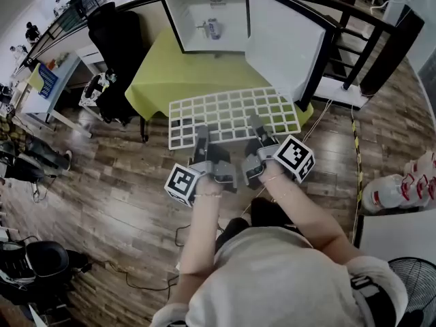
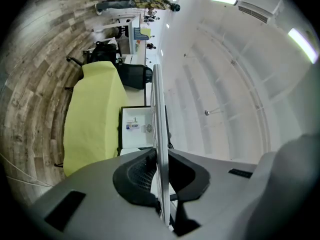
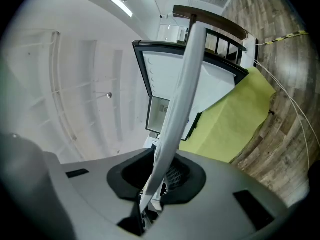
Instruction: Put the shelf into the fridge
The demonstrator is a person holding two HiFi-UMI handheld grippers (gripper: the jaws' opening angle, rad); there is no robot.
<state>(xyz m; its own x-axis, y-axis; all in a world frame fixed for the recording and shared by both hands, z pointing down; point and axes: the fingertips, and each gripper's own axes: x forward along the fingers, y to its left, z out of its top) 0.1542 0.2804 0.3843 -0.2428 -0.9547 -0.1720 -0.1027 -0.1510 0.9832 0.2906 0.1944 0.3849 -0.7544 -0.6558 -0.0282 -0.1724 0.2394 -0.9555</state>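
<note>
The left gripper [image 1: 202, 140] and right gripper [image 1: 257, 132] each have fingers [image 2: 131, 178] closed on the shelf [image 1: 234, 116] at its near edge. It looks light and stiff (probably slick wire), so two spaced holds suit it.

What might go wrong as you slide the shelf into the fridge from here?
The left gripper and right gripper clamp only the near edge of the shelf, so its far end may sag or twist. A corner may catch the open door. It might also knock the small item inside the fridge.
</note>
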